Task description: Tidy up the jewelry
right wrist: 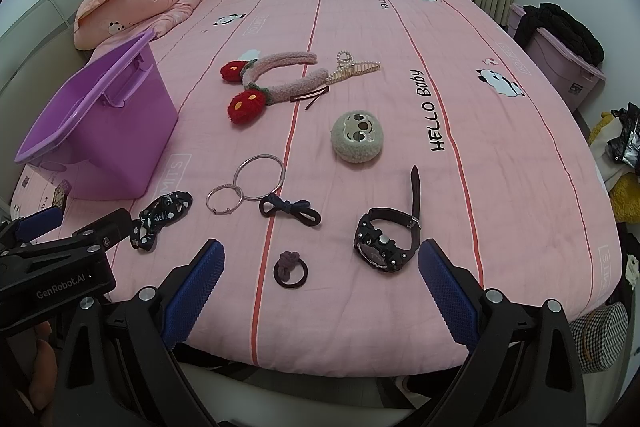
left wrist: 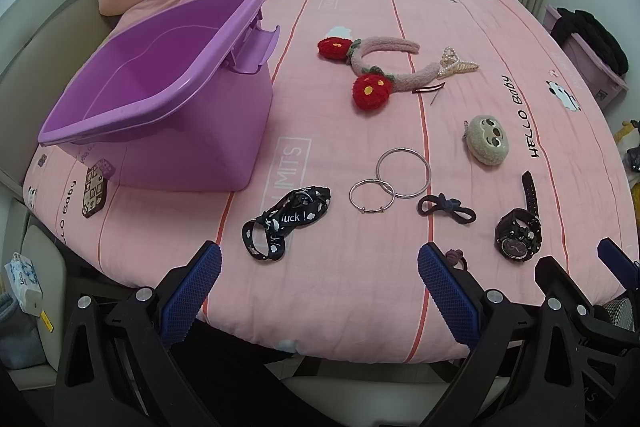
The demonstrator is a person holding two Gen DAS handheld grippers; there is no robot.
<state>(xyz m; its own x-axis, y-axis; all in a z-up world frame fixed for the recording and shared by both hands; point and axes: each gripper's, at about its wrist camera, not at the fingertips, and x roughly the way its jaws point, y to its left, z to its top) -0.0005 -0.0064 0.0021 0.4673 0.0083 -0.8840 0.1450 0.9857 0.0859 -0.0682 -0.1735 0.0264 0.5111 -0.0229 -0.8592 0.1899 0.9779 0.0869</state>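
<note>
Both sets of tongs hang released and empty at the near edge of the bed [right wrist: 400, 27], nothing gripped yet. The left tongs [left wrist: 320, 279] face a black printed ribbon headband [left wrist: 286, 221] lying just ahead and slightly left, its long axis slanting away to the right; the two silver bangles [left wrist: 390, 179] lie touching each other a little farther on. The right tongs [right wrist: 320, 279] have the small purple hair tie [right wrist: 291, 269] nearest, just ahead between the blue pads [right wrist: 192, 291], with the black wristwatch [right wrist: 386, 241] ahead to the right, its strap running away from the tongs, and the dark bow hair tie [right wrist: 290, 211] beyond. Farther out sit the fuzzy round face clip [right wrist: 358, 137], the pink headband with red pompoms [right wrist: 272, 79] and a pearl hair claw [right wrist: 352, 67]. The open purple storage bin [left wrist: 160, 79], apparently empty, stands ahead-left of the left tongs, so the left side is the nearer carrier. I judge the hair tie the easiest first pick; it lies close to the mattress edge, while open sheet surrounds the rest.
</note>
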